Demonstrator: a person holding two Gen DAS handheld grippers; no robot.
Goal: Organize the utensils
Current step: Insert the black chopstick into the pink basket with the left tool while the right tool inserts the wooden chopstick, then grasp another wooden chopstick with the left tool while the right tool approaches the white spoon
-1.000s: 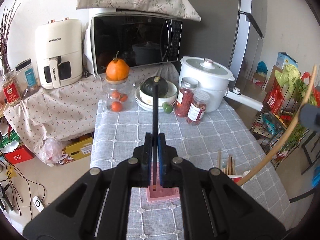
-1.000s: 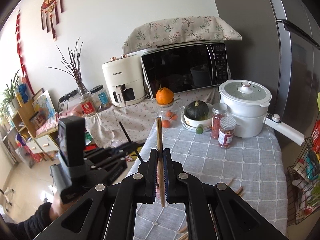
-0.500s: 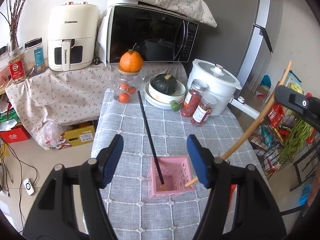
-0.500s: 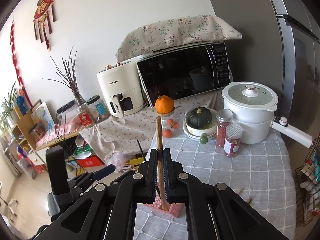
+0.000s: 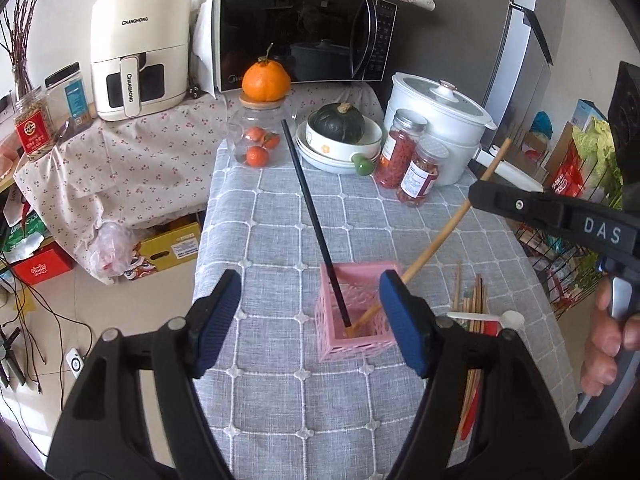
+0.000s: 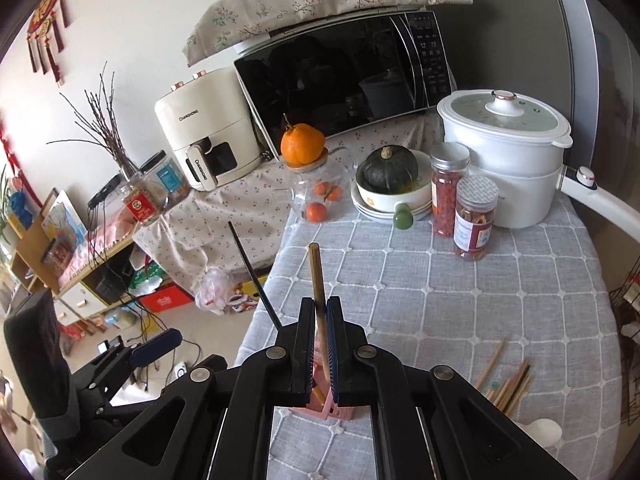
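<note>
A pink lattice basket [image 5: 326, 322] stands on the grey checked tablecloth. A black chopstick [image 5: 314, 222] leans in it, free of any grip. My left gripper [image 5: 310, 314] is open wide, its fingers on either side of the basket. My right gripper [image 6: 319, 322] is shut on a wooden chopstick [image 6: 316, 276], whose lower end rests inside the basket [image 6: 320, 402]; the stick shows in the left wrist view [image 5: 440, 236] slanting in from the right. Loose chopsticks [image 5: 474, 300] and a white spoon [image 5: 486, 317] lie to the basket's right.
At the table's far end stand a glass jar with an orange on top [image 5: 260, 128], a squash in stacked bowls [image 5: 339, 136], two spice jars [image 5: 414, 168] and a white cooker [image 5: 438, 132]. A microwave [image 5: 296, 32] and air fryer [image 5: 138, 48] sit behind.
My left gripper opened, let go of the black chopstick in the basket and drew back. My right gripper brought the wooden chopstick down until its tip entered the basket.
</note>
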